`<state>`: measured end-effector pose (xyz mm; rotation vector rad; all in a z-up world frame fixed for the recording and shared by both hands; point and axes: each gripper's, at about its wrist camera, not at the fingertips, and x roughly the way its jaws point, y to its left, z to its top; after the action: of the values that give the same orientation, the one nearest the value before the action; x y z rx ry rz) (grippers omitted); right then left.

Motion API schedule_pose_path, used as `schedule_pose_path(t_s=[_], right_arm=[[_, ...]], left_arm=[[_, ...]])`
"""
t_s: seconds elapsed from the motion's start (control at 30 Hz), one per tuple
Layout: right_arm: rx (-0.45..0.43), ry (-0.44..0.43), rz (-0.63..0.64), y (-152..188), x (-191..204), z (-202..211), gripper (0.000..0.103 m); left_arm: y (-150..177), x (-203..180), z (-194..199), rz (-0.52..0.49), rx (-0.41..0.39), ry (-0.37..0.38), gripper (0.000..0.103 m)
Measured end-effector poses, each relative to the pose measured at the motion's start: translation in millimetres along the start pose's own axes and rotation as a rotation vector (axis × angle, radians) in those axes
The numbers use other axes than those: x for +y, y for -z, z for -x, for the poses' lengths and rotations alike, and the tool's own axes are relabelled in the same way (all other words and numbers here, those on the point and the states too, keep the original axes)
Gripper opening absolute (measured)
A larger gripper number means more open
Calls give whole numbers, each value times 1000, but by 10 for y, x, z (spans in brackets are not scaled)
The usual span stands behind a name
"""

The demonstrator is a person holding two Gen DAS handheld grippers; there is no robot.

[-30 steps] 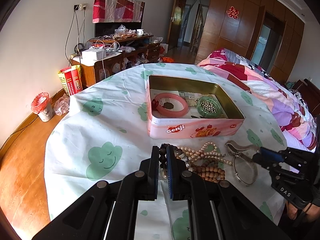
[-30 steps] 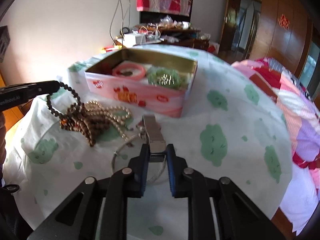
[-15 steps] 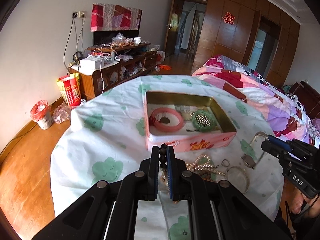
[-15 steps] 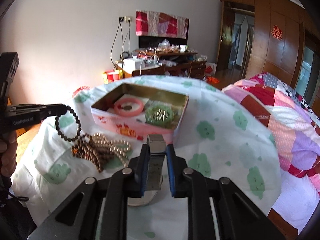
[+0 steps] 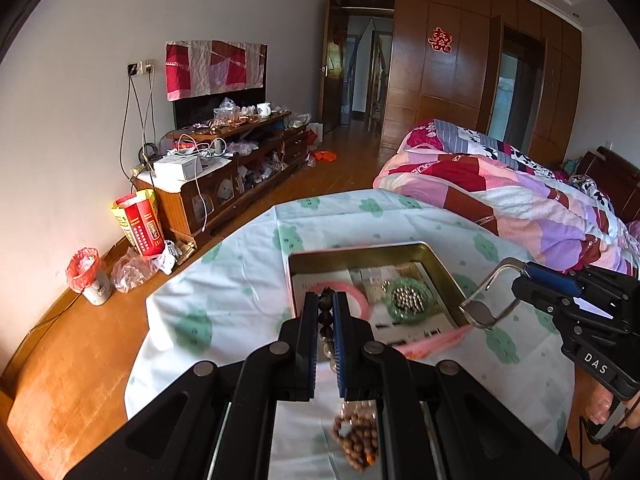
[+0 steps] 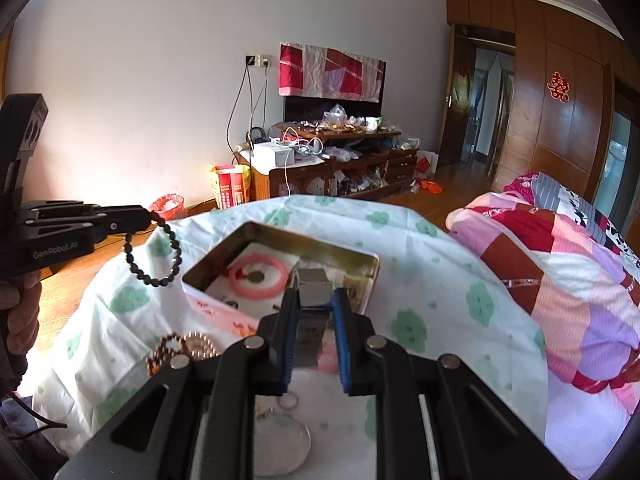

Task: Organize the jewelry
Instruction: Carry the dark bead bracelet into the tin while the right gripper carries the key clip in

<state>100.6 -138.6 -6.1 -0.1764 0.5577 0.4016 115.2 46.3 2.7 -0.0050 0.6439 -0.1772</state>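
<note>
item: my left claw (image 5: 325, 312), pressed shut on a dark round-bead bracelet (image 6: 154, 250) hanging below it, with the open pink rectangular tin (image 5: 440, 258) just ahead and beneath; my right claw (image 6: 315, 304), nearer, pinching a silver metal bangle (image 5: 486, 300).

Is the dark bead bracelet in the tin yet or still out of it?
Out. The bracelet hangs in the air from the left gripper, beside the tin, not inside it.
</note>
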Motion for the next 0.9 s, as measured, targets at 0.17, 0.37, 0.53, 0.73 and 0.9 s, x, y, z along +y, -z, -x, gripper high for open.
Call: schedule_pose_path(t_s=[0.17, 0.37, 0.53, 0.73, 0.9], right_arm=[[-14, 13, 7, -144, -18, -131, 19], [-1, 22, -2, -225, -106, -422, 19], [27, 25, 4, -214, -135, -639, 19], [66, 21, -12, -159, -158, -813, 19], [91, 14, -20, -73, -165, -868, 19]], left_arm=[[-127, -52, -185, -27, 2, -24, 6], [-211, -119, -453, -62, 26, -52, 6], [-238, -186, -644, -94, 52, -63, 6], [-187, -229, -827, -111, 87, -67, 6], [-130, -221, -928, -113, 115, -73, 6]])
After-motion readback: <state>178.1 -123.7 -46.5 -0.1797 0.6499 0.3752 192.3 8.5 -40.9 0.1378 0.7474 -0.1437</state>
